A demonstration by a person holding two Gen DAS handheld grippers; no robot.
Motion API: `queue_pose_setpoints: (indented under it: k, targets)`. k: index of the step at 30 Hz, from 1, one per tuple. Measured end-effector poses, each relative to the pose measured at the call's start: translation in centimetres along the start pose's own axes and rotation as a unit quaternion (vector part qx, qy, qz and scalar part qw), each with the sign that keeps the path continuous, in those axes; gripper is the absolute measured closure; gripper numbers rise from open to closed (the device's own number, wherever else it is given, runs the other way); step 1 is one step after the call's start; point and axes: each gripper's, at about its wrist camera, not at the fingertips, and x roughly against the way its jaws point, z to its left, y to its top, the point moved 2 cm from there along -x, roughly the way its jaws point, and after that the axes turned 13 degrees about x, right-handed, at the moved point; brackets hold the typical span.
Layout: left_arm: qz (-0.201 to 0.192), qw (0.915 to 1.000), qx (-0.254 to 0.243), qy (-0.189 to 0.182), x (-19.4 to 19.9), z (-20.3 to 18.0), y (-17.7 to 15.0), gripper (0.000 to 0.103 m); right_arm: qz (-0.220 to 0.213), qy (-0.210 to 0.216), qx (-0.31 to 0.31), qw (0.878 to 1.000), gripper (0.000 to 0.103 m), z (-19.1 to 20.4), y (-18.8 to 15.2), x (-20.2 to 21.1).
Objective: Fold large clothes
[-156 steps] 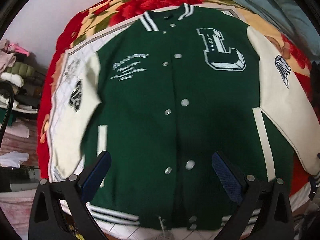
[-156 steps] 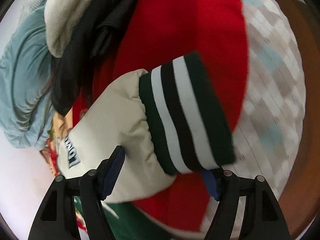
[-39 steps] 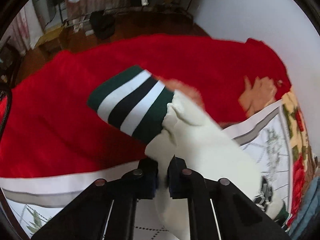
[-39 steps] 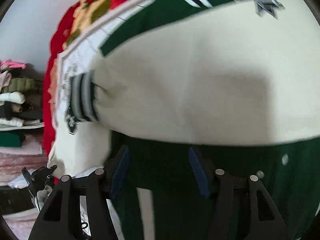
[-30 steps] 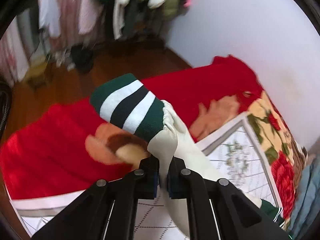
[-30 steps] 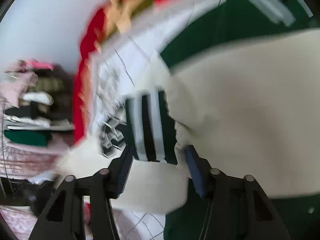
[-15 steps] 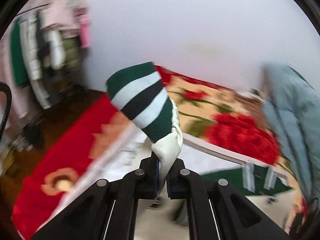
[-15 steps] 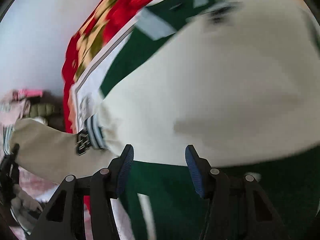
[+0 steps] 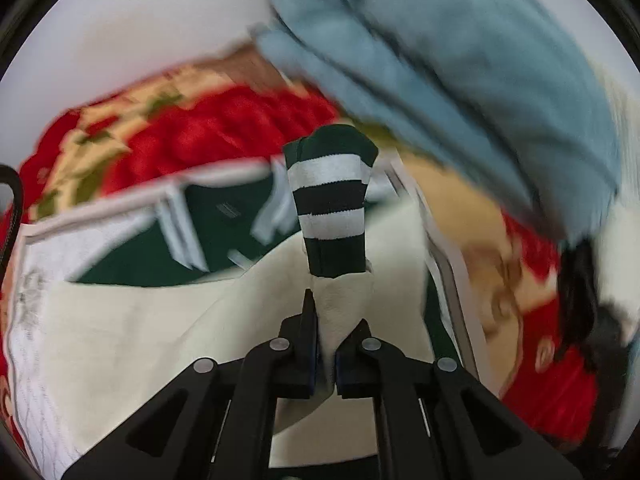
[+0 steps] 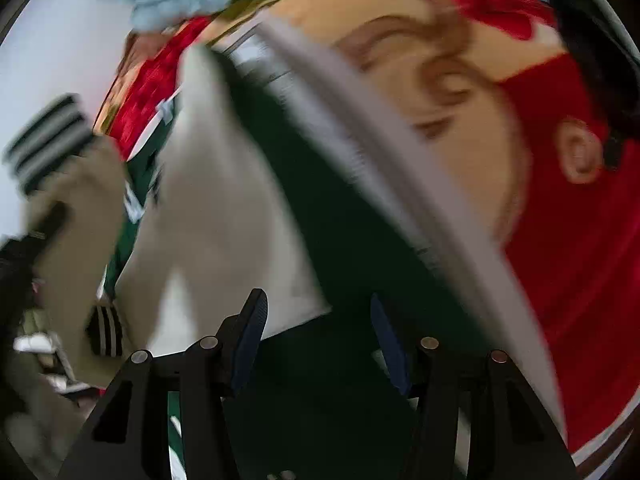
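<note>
The left gripper (image 9: 326, 354) has its jaws closed on one cream sleeve (image 9: 340, 304), the striped cuff (image 9: 330, 200) standing up above them. A second ago this cuff hung over the red blanket (image 9: 224, 136); now over the jacket (image 9: 224, 240). The right gripper (image 10: 318, 344) is open, holding nothing, above the jacket

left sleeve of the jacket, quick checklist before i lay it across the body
1. Left claw shut on the cream sleeve just below the striped cuff: ok.
2. Cuff clear of the claw, standing above it: ok.
3. Right claw open and holding nothing: ok.
4. Other sleeve already folded across the green body: ok.
5. Landing spot flat and free of wrinkles: cannot tell, both views blurred.
</note>
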Motion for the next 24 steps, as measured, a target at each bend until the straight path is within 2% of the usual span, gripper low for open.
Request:
queue_pose_setpoints:
  k: [3,5,7,8,9,11,15,19,22,23,24]
  targets:
    - [0.038,0.9991,-0.014,0.010,-2.7,-1.8,-1.9,0.094,-0.003,-0.011,-0.009,1.000,0.045,-2.9,0.2,0.7]
    - [0.035,0.9991,-0.018,0.011,-2.8,-1.9,-2.6,0.090,-0.004,-0.016,-0.005,1.000,0.034,-3.6,0.2,0.9]
    - [0.041,0.9990,-0.017,0.002,-2.3,-1.5,-3.2,0.056,-0.003,-0.020,0.004,1.000,0.030,-4.4,0.2,1.3]
    - [0.052,0.9986,-0.010,-0.008,-2.1,-1.2,-3.5,0.015,-0.001,-0.020,0.007,1.000,0.030,-4.1,0.3,1.3]
    - [0.056,0.9982,0.001,-0.019,-2.1,-0.9,-3.7,0.003,0.003,-0.018,0.011,1.000,0.030,-4.2,0.3,1.4]
    - [0.058,0.9978,0.020,-0.026,-0.9,0.1,-4.1,0.003,0.005,-0.011,0.015,1.000,0.030,-3.5,0.5,1.7]
    - [0.060,0.9964,0.060,-0.004,1.7,3.9,-5.7,0.003,0.000,0.018,0.025,1.000,0.030,0.7,0.6,1.9]
    - [0.034,0.9915,0.104,0.070,4.6,10.0,-6.5,0.003,0.004,0.051,0.069,0.996,0.030,4.7,2.5,0.9]
    - [0.015,0.9798,0.143,0.139,5.4,15.4,-6.2,0.003,0.016,0.060,0.094,0.994,0.031,7.3,4.3,-1.2]
    - [0.012,0.9761,0.151,0.156,5.3,16.7,-6.1,0.003,0.007,0.054,0.111,0.992,0.037,8.2,5.3,-2.3]
    - [0.011,0.9712,0.159,0.177,4.9,18.1,-6.0,0.003,0.001,0.025,0.124,0.992,0.072,8.5,6.0,-3.2]
